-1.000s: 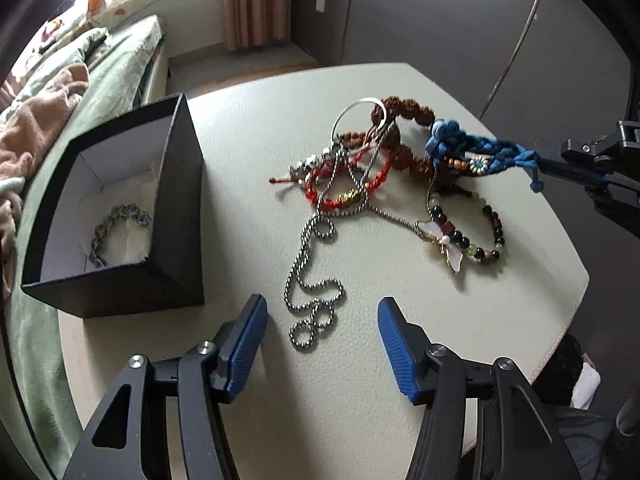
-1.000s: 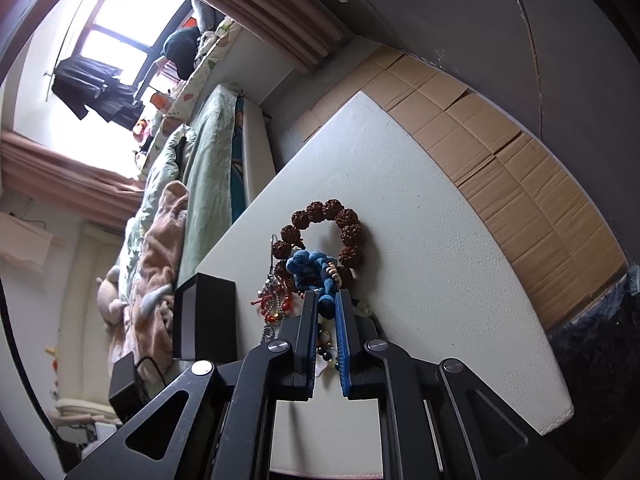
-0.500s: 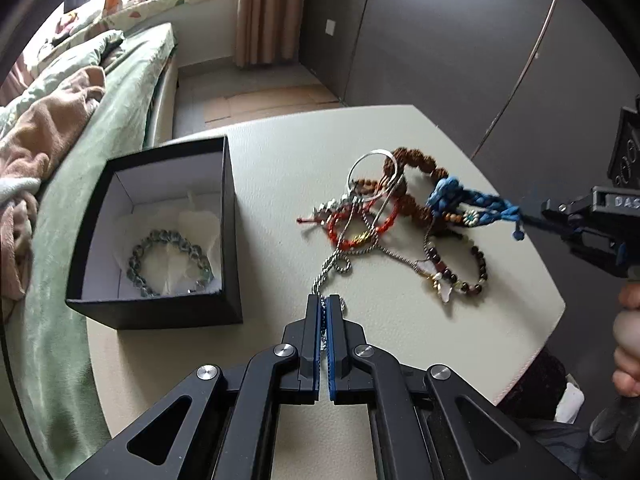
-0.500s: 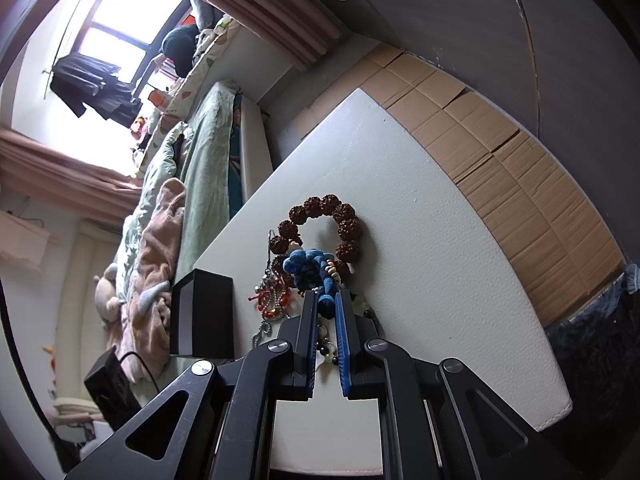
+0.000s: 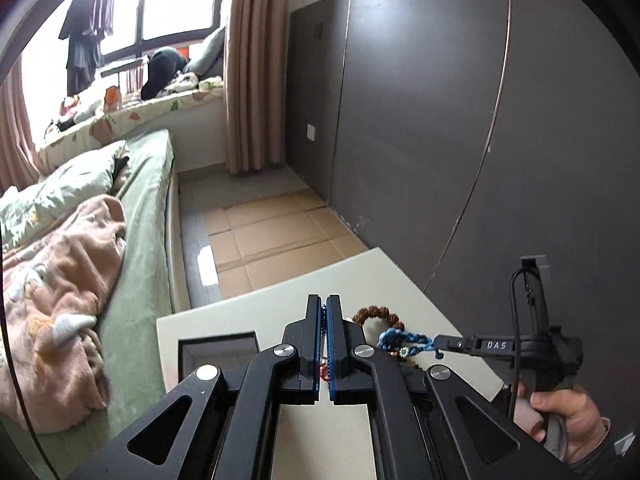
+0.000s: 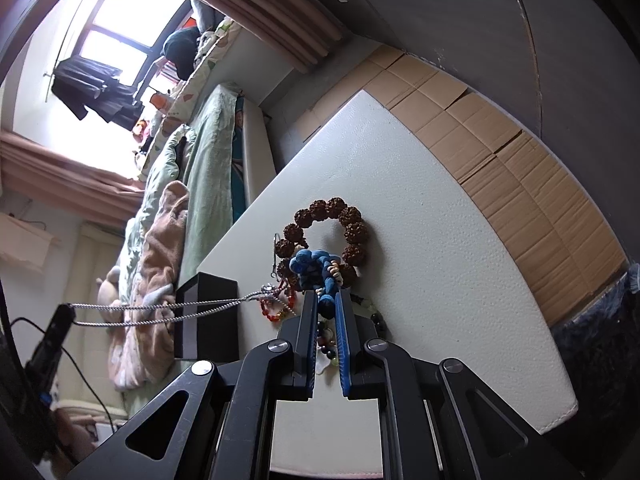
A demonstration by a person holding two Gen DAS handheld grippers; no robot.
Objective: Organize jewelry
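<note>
My left gripper (image 5: 324, 304) is shut and raised high over the white table (image 5: 360, 276). In the right wrist view the left gripper (image 6: 66, 312) holds a silver chain (image 6: 160, 312), which stretches in two taut strands to the jewelry pile. My right gripper (image 6: 323, 296) is shut on the blue braided bracelet (image 6: 316, 264), low over the pile. The left wrist view shows the right gripper (image 5: 438, 342) pinching that blue bracelet (image 5: 400, 338). A brown bead bracelet (image 6: 324, 208) and a red bead bracelet (image 6: 276, 314) lie on the table (image 6: 440, 260). The black box (image 6: 208, 312) stands left of the pile.
A bed with green bedding (image 5: 136, 240) and a pink blanket (image 5: 60, 300) runs along the table's left side. Cardboard sheets (image 6: 520, 184) cover the floor beyond the table. Dark wardrobe doors (image 5: 420, 120) stand behind. A person's hand (image 5: 568, 412) grips the right tool.
My left gripper closed on the silver chain and rose well above the table, drawing the chain out of the pile. The right gripper stayed put, still clamped on the blue bracelet.
</note>
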